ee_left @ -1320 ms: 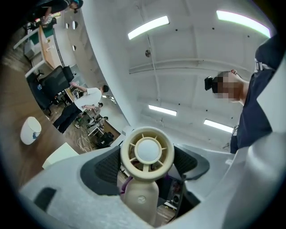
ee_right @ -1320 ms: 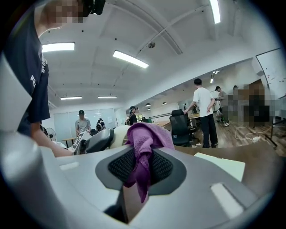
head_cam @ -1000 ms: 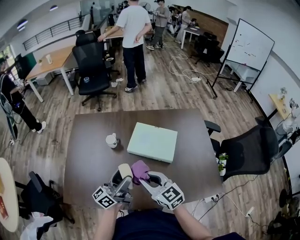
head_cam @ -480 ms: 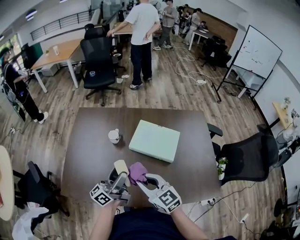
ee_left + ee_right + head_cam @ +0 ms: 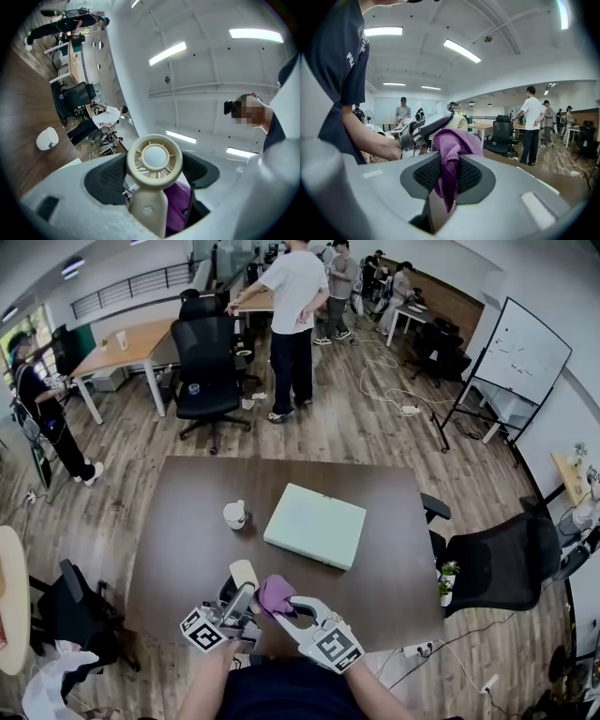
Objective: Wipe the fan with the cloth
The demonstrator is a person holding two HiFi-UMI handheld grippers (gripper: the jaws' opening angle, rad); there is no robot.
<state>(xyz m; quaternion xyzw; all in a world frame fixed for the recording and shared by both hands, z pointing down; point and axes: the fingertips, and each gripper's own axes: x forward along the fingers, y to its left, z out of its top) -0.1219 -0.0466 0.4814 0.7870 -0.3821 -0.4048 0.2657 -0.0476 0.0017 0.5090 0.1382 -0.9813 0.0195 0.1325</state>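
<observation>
A small cream hand fan point(image 5: 154, 161) stands between the jaws of my left gripper point(image 5: 239, 592), which is shut on its handle; its round head point(image 5: 244, 575) points up and away. My right gripper point(image 5: 284, 604) is shut on a purple cloth point(image 5: 275, 594), bunched up at its tip. In the head view the cloth lies right against the fan's right side, above the table's near edge. The right gripper view shows the cloth point(image 5: 452, 152) pinched between the pads with the fan point(image 5: 458, 123) just behind it. In the left gripper view the cloth point(image 5: 177, 206) shows behind the fan's handle.
On the brown table point(image 5: 187, 521) lie a flat pale green box point(image 5: 315, 525) in the middle and a white cup point(image 5: 235, 515) to its left. A black chair point(image 5: 497, 563) stands at the table's right side. People and desks are farther back in the room.
Both grippers have shifted slightly toward me and the cloth has slid a little along the fan's side. Grips on fan and cloth are unchanged.
</observation>
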